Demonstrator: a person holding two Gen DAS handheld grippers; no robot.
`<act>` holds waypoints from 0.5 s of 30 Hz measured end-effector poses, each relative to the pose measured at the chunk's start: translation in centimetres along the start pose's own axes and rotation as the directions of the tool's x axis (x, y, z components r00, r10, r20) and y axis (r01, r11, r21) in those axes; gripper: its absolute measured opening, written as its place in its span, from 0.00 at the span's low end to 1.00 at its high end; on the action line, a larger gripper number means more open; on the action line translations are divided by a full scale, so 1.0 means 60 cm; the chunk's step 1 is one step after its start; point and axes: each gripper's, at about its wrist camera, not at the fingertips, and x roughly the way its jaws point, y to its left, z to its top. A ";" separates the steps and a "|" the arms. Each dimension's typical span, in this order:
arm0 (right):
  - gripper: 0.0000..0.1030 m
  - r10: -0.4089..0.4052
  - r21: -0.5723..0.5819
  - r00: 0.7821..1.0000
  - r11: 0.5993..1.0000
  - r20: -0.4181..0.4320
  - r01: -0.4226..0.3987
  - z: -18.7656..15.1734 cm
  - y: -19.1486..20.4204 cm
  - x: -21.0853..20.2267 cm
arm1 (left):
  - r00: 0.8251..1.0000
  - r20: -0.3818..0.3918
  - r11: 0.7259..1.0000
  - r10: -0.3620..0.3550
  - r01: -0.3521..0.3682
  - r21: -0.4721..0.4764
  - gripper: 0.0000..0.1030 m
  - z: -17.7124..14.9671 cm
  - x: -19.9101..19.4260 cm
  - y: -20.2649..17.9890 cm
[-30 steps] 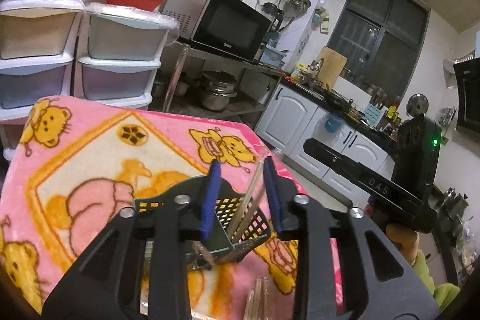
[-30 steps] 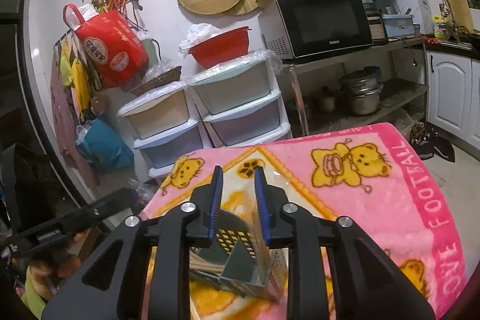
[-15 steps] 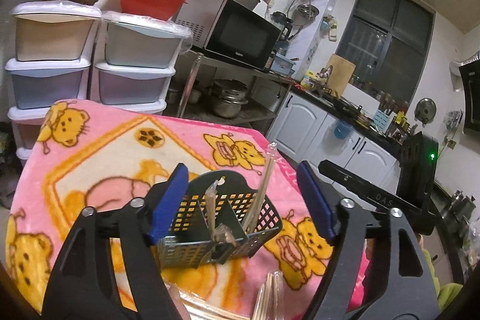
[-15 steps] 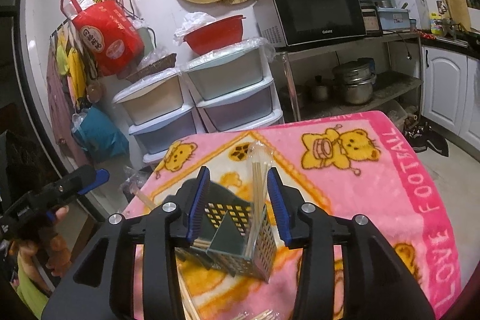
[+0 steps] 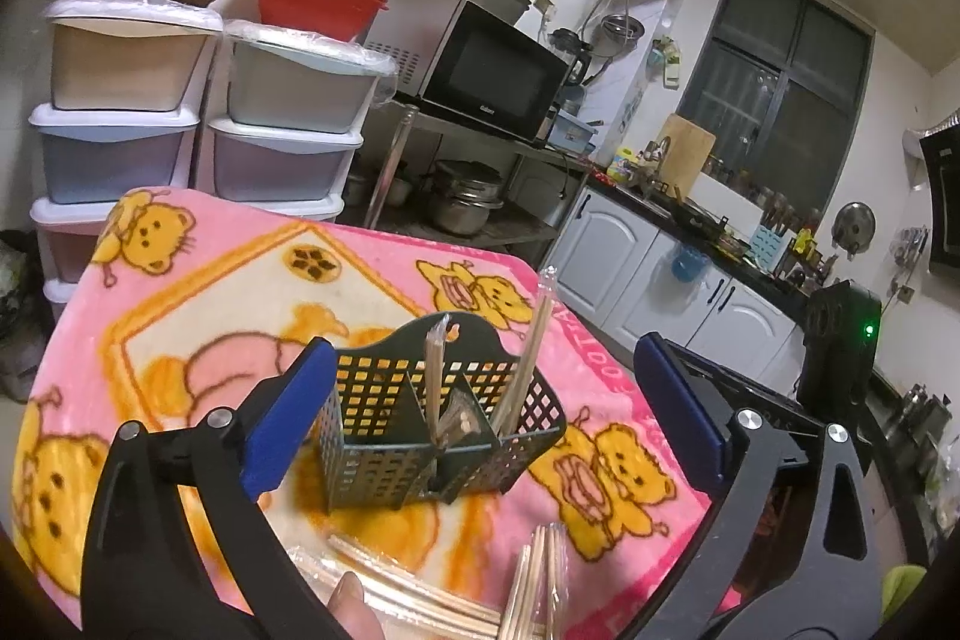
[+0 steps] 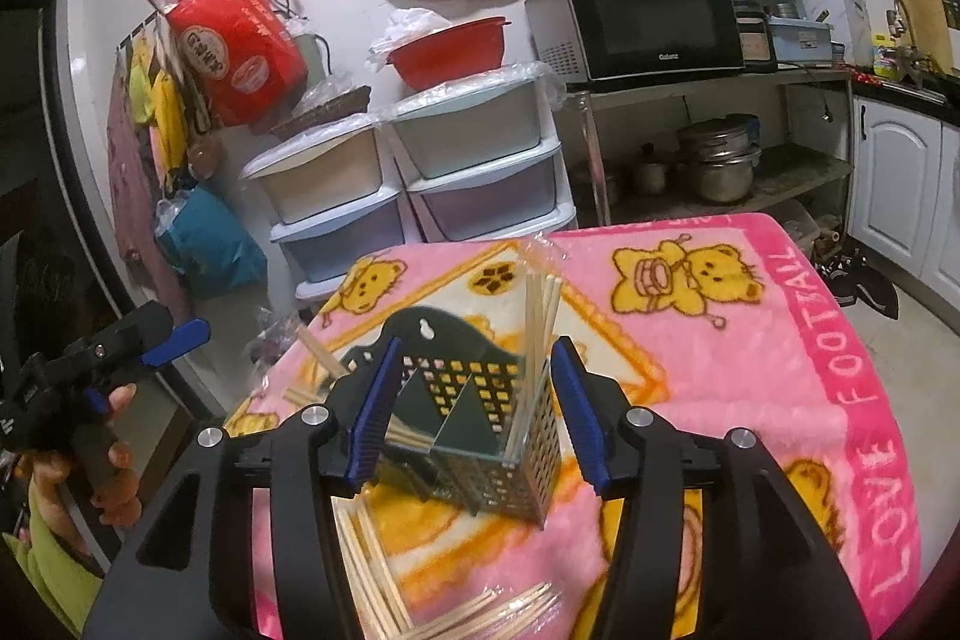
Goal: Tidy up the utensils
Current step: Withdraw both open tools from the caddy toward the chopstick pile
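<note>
A dark green mesh utensil caddy stands upright on the pink bear blanket. Wrapped chopsticks stand in its right compartment, and another wrapped pair stands near its middle divider. My left gripper is open wide and empty, just short of the caddy. In the right wrist view the caddy sits between the open, empty fingers of my right gripper, with chopsticks standing in it. Loose chopsticks lie on the blanket in front of the caddy.
More wrapped chopsticks lie at the blanket's near edge. Stacked plastic drawers and a shelf with a microwave stand behind the table. White cabinets are on the right. The left gripper shows at the left of the right wrist view.
Both grippers have opened, letting go of the chopsticks now standing in the caddy, and have drawn back and up a little.
</note>
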 end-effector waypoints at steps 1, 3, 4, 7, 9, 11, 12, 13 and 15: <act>0.48 0.002 -0.002 1.000 1.000 -0.003 -0.002 -0.004 0.002 -0.002 | 1.000 -0.001 1.000 0.000 0.000 -0.002 0.90 -0.002 0.000 0.001; 0.49 0.006 -0.005 1.000 1.000 -0.006 -0.006 -0.009 0.004 -0.004 | 1.000 -0.004 1.000 0.001 -0.001 -0.005 0.90 -0.009 -0.004 0.003; 0.49 0.008 -0.005 1.000 1.000 -0.008 -0.008 -0.013 0.005 -0.006 | 1.000 -0.005 1.000 0.004 -0.004 -0.007 0.90 -0.012 -0.005 0.004; 0.49 0.014 -0.008 1.000 1.000 -0.016 -0.014 -0.023 0.008 -0.010 | 1.000 -0.013 1.000 0.007 -0.007 -0.017 0.90 -0.022 -0.009 0.008; 0.49 0.017 -0.011 1.000 1.000 -0.023 -0.018 -0.031 0.011 -0.011 | 1.000 -0.017 1.000 0.011 -0.011 -0.022 0.90 -0.027 -0.012 0.011; 0.49 0.021 -0.011 0.999 1.000 -0.031 -0.022 -0.037 0.012 -0.011 | 1.000 -0.021 0.999 0.014 -0.015 -0.030 0.90 -0.032 -0.013 0.015; 0.49 0.024 -0.011 0.999 1.000 -0.035 -0.024 -0.040 0.013 -0.012 | 1.000 -0.024 0.999 0.016 -0.017 -0.037 0.90 -0.036 -0.015 0.018; 0.49 0.025 -0.012 0.999 1.000 -0.038 -0.026 -0.045 0.015 -0.012 | 0.999 -0.027 0.999 0.018 -0.020 -0.041 0.90 -0.038 -0.016 0.021; 0.49 0.031 -0.014 0.998 0.999 -0.046 -0.032 -0.052 0.018 -0.013 | 0.999 -0.034 0.998 0.024 -0.026 -0.052 0.90 -0.045 -0.017 0.028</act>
